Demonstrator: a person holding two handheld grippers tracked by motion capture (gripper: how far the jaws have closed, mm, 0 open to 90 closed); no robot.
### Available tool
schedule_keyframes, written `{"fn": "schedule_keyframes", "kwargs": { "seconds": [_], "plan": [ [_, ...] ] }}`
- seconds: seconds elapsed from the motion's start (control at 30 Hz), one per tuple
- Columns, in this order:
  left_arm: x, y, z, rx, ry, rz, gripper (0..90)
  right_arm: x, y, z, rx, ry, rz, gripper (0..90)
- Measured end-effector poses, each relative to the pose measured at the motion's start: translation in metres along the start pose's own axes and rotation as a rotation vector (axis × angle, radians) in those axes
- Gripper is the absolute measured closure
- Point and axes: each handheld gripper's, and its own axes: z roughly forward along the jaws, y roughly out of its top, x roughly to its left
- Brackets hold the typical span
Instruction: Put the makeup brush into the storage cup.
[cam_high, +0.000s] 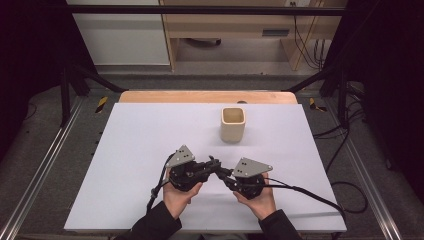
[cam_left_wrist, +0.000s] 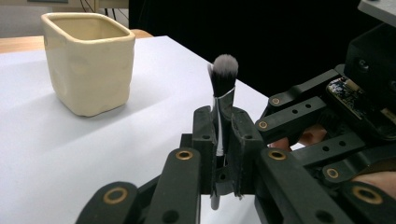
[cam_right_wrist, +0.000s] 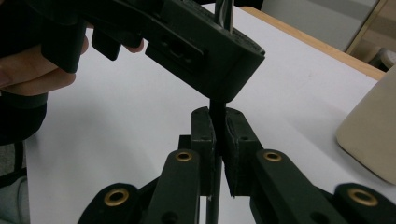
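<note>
High view first: you have both hands low at the near middle of the desk (cam_high: 125, 150), with the left gripper (cam_high: 212, 165) and the right gripper (cam_high: 223, 172) pointed inward so that their tips meet between your hands. A cream cup (cam_high: 233, 124) stands upright farther back, a little right of centre and well apart from the grippers.

Left gripper view puts the makeup brush (cam_left_wrist: 223, 88) upright between your left gripper's (cam_left_wrist: 223, 140) fingers (cam_left_wrist: 204, 140). They are clenched on its handle just below the silver band, and the grey-tipped bristle head rises clear above them. The handle's lower end pokes out beneath the fingers. The cup (cam_left_wrist: 88, 60) sits to the left of the brush in this view, open mouth up, resting on the white desk (cam_left_wrist: 56, 154). Your right gripper (cam_left_wrist: 336, 116) crowds in from the right side here.

Right gripper view shows your right gripper's (cam_right_wrist: 217, 140) fingers (cam_right_wrist: 203, 140) closed on the dark brush handle (cam_right_wrist: 217, 109) lower down, directly beneath the left gripper (cam_right_wrist: 187, 42), which hangs just above them. So both grippers grasp the same brush, one above the other, held off the desk surface. The cup's (cam_right_wrist: 373, 135) side shows at the right edge.
</note>
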Motion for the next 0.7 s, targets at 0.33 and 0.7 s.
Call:
{"fn": "schedule_keyframes", "kwargs": {
  "seconds": [0.33,0.7],
  "plan": [
    [0.009,0.007,-0.016,-0.03,0.018,0.028,55.9,-0.008,-0.002,-0.002,0.011,-0.028,0.052,83.7],
    [0.031,0.01,-0.05,-0.031,0.095,0.077,33.4,-0.023,0.002,-0.019,-0.028,-0.074,0.093,83.6]
  ]
}}
